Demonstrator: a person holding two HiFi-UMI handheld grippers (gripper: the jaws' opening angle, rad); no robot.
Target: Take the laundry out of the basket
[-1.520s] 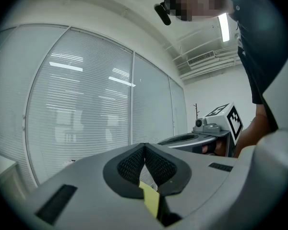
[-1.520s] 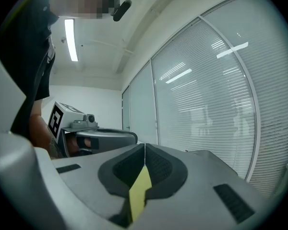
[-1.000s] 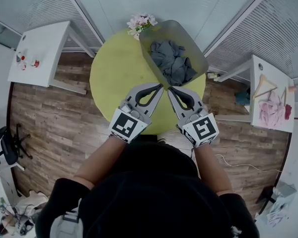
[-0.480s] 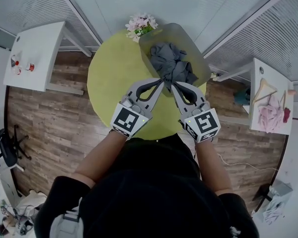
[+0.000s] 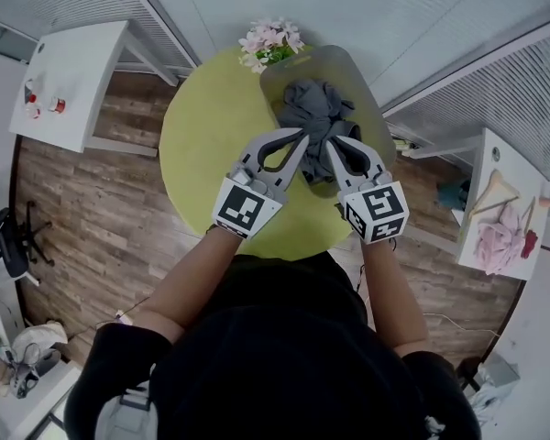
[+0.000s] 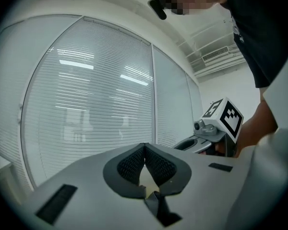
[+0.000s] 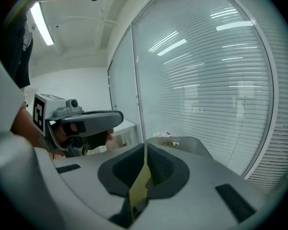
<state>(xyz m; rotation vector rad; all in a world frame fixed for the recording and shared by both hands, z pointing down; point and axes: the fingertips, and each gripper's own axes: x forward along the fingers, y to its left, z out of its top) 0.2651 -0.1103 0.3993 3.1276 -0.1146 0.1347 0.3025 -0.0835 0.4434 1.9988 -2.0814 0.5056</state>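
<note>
A grey basket [image 5: 350, 63] stands on the far right of the round yellow-green table [image 5: 211, 136], with a heap of grey laundry [image 5: 316, 115] inside. In the head view my left gripper [image 5: 302, 137] and right gripper [image 5: 329, 143] sit side by side over the basket's near end, tips at the laundry's near edge. Both are shut. In the left gripper view the left gripper [image 6: 145, 148] has its pads together with no cloth between them. The right gripper [image 7: 145, 150] is likewise empty, with the basket [image 7: 182, 143] just beyond it.
Pink flowers [image 5: 271, 41] stand at the table's far edge beside the basket. A white side table [image 5: 73, 85] with small red items is at the left. Another white table [image 5: 500, 211] at the right carries a hanger and pink clothes. An office chair [image 5: 12, 248] stands on the wooden floor.
Both grippers have moved forward from the table's near part to the basket's near end, staying shut. The head view has shifted slightly.
</note>
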